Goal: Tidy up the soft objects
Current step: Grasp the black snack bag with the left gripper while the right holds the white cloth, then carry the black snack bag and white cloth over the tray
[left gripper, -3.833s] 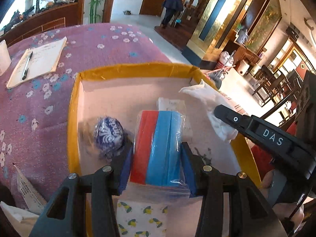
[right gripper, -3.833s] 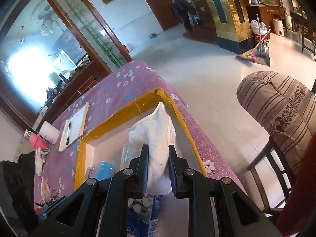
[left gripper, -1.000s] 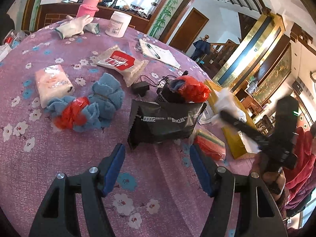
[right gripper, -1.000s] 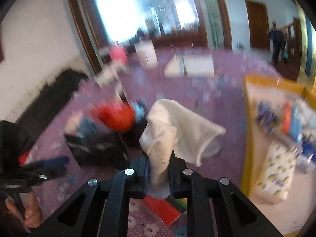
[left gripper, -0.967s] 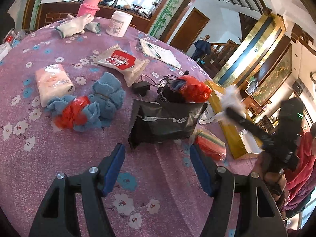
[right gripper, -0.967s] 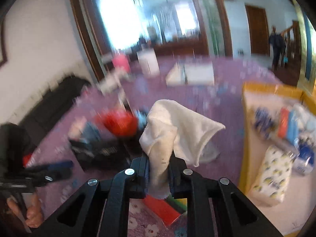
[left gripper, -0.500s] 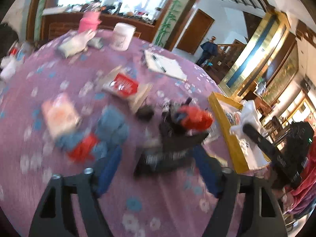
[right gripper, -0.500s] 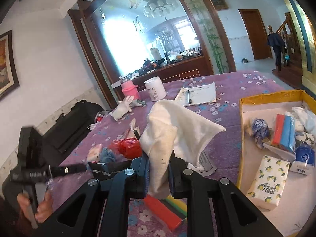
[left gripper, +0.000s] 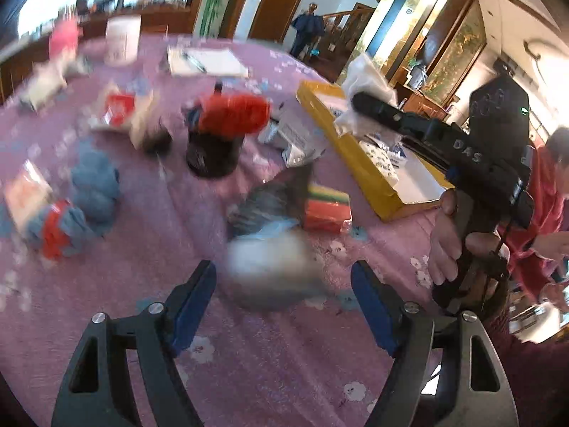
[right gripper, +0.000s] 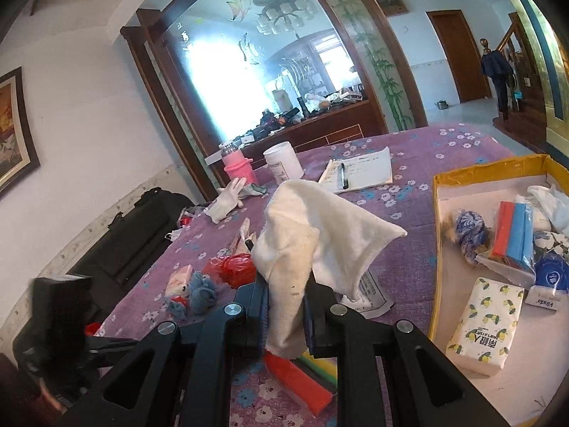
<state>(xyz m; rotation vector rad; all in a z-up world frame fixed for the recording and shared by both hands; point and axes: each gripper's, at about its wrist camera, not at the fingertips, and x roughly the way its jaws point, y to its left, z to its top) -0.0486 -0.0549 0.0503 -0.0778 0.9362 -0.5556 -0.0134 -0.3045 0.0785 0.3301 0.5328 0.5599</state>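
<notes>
My right gripper [right gripper: 286, 306] is shut on a white cloth [right gripper: 313, 235] and holds it up above the purple tablecloth; it also shows in the left wrist view [left gripper: 362, 85], left of the yellow box [right gripper: 435, 235]. The box holds a red and blue sponge pack [right gripper: 514, 235], a lemon-print tissue pack [right gripper: 485, 323] and a blue ball [right gripper: 469, 229]. My left gripper [left gripper: 284, 299] is open and empty, low over the table. A blurred white and blue soft bundle [left gripper: 270, 270] lies just ahead of its blue pads. A blue and red towel [left gripper: 71, 210] lies at the left.
A black pot topped with red plastic [left gripper: 220, 131], a striped sponge pack [left gripper: 327, 206], a clipboard with a pen [right gripper: 359, 172], a white jar [right gripper: 284, 167], a pink bottle [right gripper: 240, 169] and a white glove [right gripper: 227, 203] are on the table. A black bag [right gripper: 135, 235] lies by the wall.
My left gripper has swung right and dropped closer to the table, now facing the white and blue bundle. My right gripper still holds the white cloth, nearly unmoved.
</notes>
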